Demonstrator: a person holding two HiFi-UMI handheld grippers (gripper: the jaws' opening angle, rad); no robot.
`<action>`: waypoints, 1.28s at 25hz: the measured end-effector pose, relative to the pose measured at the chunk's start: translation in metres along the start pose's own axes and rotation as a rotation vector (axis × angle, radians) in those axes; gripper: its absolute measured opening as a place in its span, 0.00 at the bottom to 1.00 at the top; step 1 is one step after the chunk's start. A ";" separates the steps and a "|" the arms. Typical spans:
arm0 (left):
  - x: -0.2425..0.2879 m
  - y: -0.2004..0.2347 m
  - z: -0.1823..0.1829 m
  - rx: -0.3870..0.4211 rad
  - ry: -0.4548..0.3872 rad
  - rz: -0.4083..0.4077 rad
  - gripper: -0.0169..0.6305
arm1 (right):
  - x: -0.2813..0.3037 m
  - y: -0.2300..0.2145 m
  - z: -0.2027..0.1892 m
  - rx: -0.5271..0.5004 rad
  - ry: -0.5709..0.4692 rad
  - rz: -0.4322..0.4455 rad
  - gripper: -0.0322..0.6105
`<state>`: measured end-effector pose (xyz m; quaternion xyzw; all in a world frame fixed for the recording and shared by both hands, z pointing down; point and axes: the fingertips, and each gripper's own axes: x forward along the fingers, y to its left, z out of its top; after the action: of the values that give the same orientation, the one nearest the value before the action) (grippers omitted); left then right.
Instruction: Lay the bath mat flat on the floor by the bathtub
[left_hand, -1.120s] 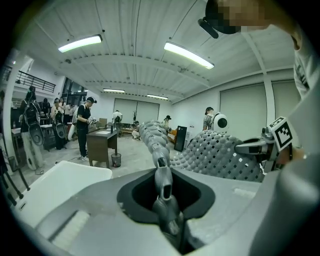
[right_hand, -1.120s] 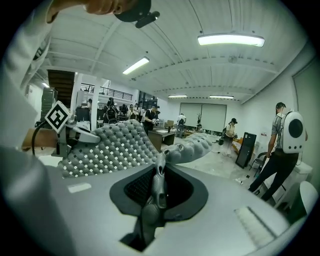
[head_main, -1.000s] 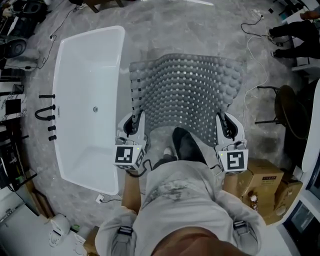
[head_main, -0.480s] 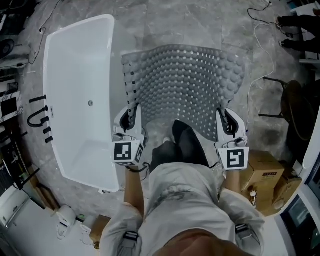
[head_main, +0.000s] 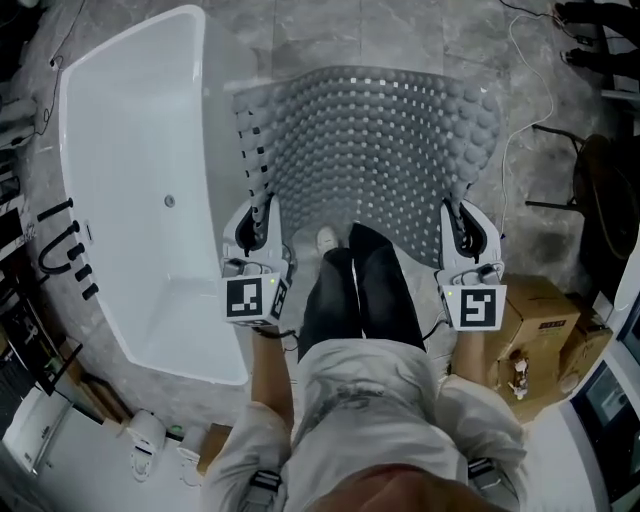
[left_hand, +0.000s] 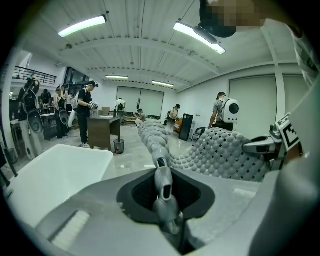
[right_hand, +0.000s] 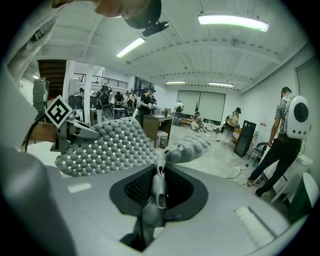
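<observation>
A grey bath mat (head_main: 370, 140) with rows of bumps and holes hangs spread between my two grippers, above the marble floor and to the right of the white bathtub (head_main: 130, 190). My left gripper (head_main: 257, 218) is shut on the mat's near left edge. The pinched mat edge (left_hand: 162, 182) sits between its jaws in the left gripper view. My right gripper (head_main: 463, 225) is shut on the near right edge, and the right gripper view shows that mat edge (right_hand: 156, 192) clamped. The far edge of the mat curls away from me.
The person's dark-trousered legs (head_main: 360, 290) stand under the mat's near edge. Cardboard boxes (head_main: 535, 330) sit at the right, and a white cable (head_main: 515, 130) and a dark stool (head_main: 600, 200) lie beyond. Black tap fittings (head_main: 65, 245) line the tub's left side. People stand in the background (left_hand: 85, 112).
Both grippers keep their grip on the mat. The tub has slid left and down in the head view, and the person's legs have stepped forward under the mat.
</observation>
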<state>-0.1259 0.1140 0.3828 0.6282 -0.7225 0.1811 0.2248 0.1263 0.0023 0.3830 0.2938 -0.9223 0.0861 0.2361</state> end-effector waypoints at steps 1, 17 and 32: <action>0.000 0.005 -0.006 -0.003 0.000 -0.008 0.11 | 0.002 0.006 -0.004 0.000 0.005 -0.010 0.12; 0.026 0.033 -0.057 -0.006 -0.008 -0.035 0.11 | 0.030 0.024 -0.052 -0.034 0.028 -0.093 0.12; -0.014 -0.017 0.042 -0.041 -0.022 -0.026 0.11 | -0.034 -0.021 0.045 -0.102 -0.019 -0.038 0.12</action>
<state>-0.1117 0.1007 0.3398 0.6347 -0.7204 0.1562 0.2318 0.1454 -0.0114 0.3278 0.2997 -0.9218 0.0318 0.2437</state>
